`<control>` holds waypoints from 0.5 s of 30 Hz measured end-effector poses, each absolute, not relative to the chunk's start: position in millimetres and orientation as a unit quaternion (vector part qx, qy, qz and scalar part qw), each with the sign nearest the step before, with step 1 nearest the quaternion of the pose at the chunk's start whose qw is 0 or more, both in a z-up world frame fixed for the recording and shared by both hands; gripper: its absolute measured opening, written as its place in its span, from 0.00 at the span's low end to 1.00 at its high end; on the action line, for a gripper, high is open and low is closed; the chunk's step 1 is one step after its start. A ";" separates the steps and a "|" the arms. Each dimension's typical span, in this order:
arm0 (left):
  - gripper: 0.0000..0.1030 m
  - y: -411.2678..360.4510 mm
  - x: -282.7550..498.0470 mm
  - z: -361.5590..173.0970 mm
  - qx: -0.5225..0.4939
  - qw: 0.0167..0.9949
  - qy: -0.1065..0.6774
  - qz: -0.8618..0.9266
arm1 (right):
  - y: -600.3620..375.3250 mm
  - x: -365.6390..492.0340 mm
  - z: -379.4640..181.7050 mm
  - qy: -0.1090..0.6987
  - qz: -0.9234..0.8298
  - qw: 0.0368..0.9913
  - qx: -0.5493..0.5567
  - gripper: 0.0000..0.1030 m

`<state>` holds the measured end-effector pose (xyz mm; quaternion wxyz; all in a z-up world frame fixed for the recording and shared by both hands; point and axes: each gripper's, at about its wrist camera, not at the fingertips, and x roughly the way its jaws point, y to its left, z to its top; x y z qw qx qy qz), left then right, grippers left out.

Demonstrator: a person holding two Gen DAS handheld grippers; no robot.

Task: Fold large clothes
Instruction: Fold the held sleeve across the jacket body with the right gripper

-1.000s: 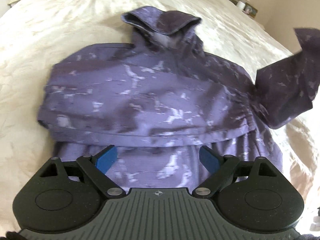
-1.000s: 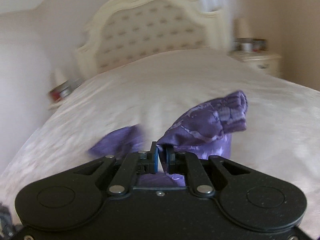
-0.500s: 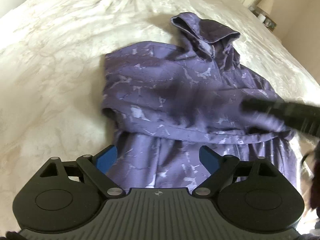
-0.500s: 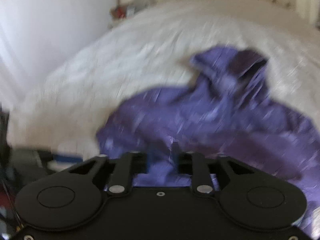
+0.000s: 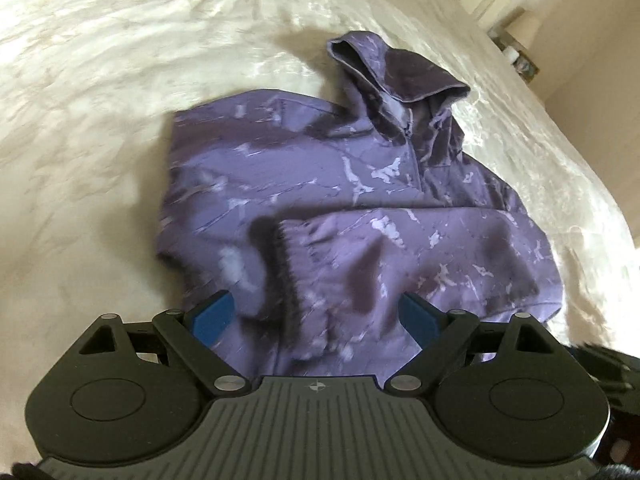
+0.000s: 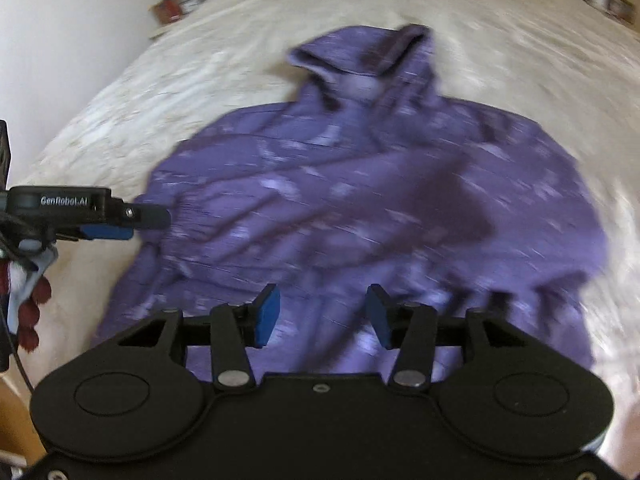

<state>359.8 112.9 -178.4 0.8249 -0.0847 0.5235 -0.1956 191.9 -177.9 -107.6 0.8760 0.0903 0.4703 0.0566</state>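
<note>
A purple hoodie [image 5: 320,184] with pale marbled marks lies on the cream bed, hood [image 5: 400,76] at the far end. Both sleeves lie folded across its body; the right sleeve's ribbed cuff [image 5: 284,256] rests on top near the middle. My left gripper [image 5: 316,316] is open and empty above the hoodie's lower part. In the right wrist view the hoodie [image 6: 380,200] fills the middle, blurred by motion. My right gripper [image 6: 322,316] is open and empty over the hem. The left gripper [image 6: 112,220] also shows there at the hoodie's left edge.
The cream patterned bedspread [image 5: 120,80] spreads all round the hoodie. A tufted headboard and a nightstand [image 5: 516,56] stand at the far right. Another nightstand with a lamp [image 6: 176,0] stands by the white wall on the left.
My right gripper carried the sleeve across the hoodie's body, opened and let it go. The sleeve now lies folded on the front. Both grippers shifted their view over the hoodie.
</note>
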 end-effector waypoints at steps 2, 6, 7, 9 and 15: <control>0.87 100.4 364.0 -177.8 -0.067 0.831 0.514 -0.200 | -188.8 187.7 -109.4 0.472 0.039 0.875 0.101 0.55; 0.87 73.2 366.9 -175.9 -0.015 0.842 0.490 -0.225 | -205.4 179.3 -112.0 0.474 0.019 0.873 0.115 0.55; 0.87 69.5 368.9 -179.1 -0.004 0.840 0.493 -0.226 | -207.5 178.4 -113.0 0.475 0.016 0.872 0.116 0.55; 0.86 63.3 375.2 -192.1 0.011 0.834 0.510 -0.211 | -210.9 177.2 -115.5 0.477 0.013 0.871 0.119 0.55; 0.54 69.8 384.5 -213.9 -0.027 0.821 0.551 -0.147 | -223.5 172.3 -123.8 0.485 0.003 0.864 0.136 0.55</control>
